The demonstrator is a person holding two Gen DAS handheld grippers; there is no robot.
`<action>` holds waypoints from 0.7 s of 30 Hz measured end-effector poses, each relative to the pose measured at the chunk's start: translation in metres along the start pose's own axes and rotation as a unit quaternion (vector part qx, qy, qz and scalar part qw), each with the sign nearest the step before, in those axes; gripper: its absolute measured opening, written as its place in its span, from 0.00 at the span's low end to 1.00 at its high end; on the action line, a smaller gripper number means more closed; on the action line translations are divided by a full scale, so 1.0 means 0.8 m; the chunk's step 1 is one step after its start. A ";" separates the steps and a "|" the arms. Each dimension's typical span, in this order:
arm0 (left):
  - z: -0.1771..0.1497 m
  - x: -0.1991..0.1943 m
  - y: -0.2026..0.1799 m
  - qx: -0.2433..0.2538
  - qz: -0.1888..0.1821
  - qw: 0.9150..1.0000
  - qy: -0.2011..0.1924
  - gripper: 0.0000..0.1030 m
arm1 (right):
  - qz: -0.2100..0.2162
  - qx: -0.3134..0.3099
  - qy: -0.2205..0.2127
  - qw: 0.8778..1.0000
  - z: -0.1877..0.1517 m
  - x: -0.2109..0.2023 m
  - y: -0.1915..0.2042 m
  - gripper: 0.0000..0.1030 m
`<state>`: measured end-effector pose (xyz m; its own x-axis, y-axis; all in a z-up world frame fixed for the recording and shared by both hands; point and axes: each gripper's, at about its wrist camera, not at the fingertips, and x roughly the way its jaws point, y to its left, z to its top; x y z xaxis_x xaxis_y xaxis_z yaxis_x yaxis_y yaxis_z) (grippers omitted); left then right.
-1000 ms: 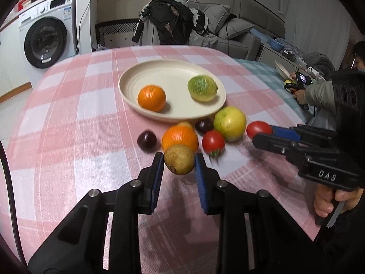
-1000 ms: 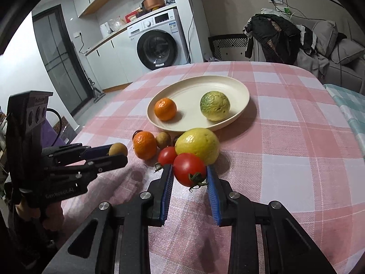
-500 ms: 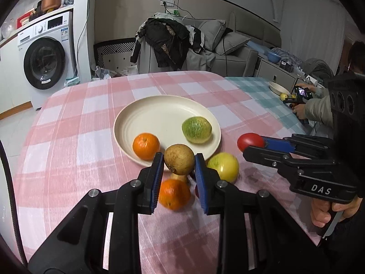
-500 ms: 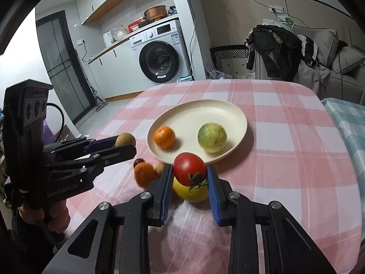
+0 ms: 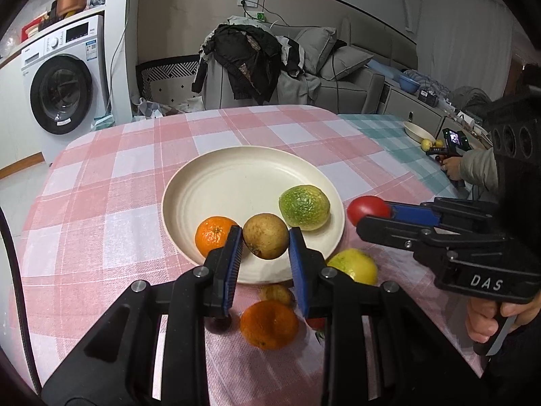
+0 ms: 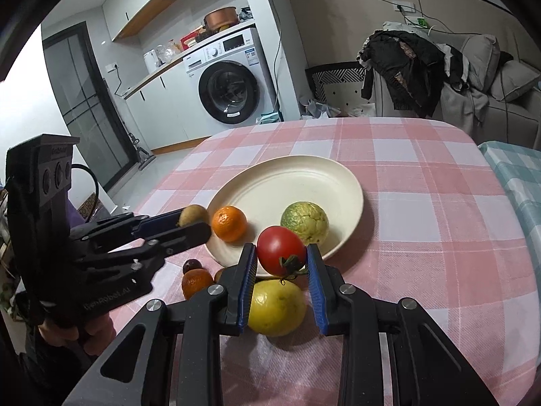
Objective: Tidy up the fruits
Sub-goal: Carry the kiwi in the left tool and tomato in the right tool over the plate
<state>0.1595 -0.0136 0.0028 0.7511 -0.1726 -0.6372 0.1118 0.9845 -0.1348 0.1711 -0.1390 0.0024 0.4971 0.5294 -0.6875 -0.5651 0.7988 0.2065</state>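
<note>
Two fruits aloft: my left gripper (image 5: 265, 248) clamps a brown fruit (image 5: 266, 240); my right gripper (image 6: 281, 270) clamps a tomato (image 6: 280, 250) between its fingers.

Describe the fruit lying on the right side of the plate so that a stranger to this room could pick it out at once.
Start at the table with the pink checked cloth and find the cream plate on it. Two fruits lie in the plate: a small orange to the left and the green fruit to the right. It alone is green, pale and bumpy-skinned, and bigger than the smooth orange beside it.
</note>
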 end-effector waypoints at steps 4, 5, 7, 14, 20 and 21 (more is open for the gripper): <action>-0.003 0.015 0.003 -0.002 0.000 1.000 0.001 0.24 | 0.002 -0.004 0.009 1.000 0.003 0.014 0.005 0.29; -0.003 0.018 0.005 -0.003 0.000 1.000 0.001 0.24 | 0.003 -0.005 0.011 1.000 0.005 0.017 0.006 0.29; -0.006 0.023 0.006 -0.005 0.000 1.000 0.002 0.24 | 0.005 -0.007 0.014 1.000 0.007 0.022 0.007 0.29; -0.012 0.041 0.015 -0.021 -0.010 1.000 0.008 0.24 | 0.008 -0.018 0.028 0.999 0.009 0.038 0.006 0.29; -0.014 0.048 0.015 -0.017 0.001 1.000 0.016 0.24 | 0.007 -0.022 0.036 0.999 0.014 0.050 0.006 0.29; -0.014 0.050 0.016 -0.018 0.002 1.000 0.018 0.24 | 0.006 -0.022 0.039 0.999 0.015 0.053 0.005 0.29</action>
<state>0.1832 -0.0084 -0.0328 0.7272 -0.1695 -0.6652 0.0846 0.9838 -0.1582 0.1977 -0.1095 -0.0178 0.4378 0.5134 -0.7381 -0.6002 0.7781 0.1852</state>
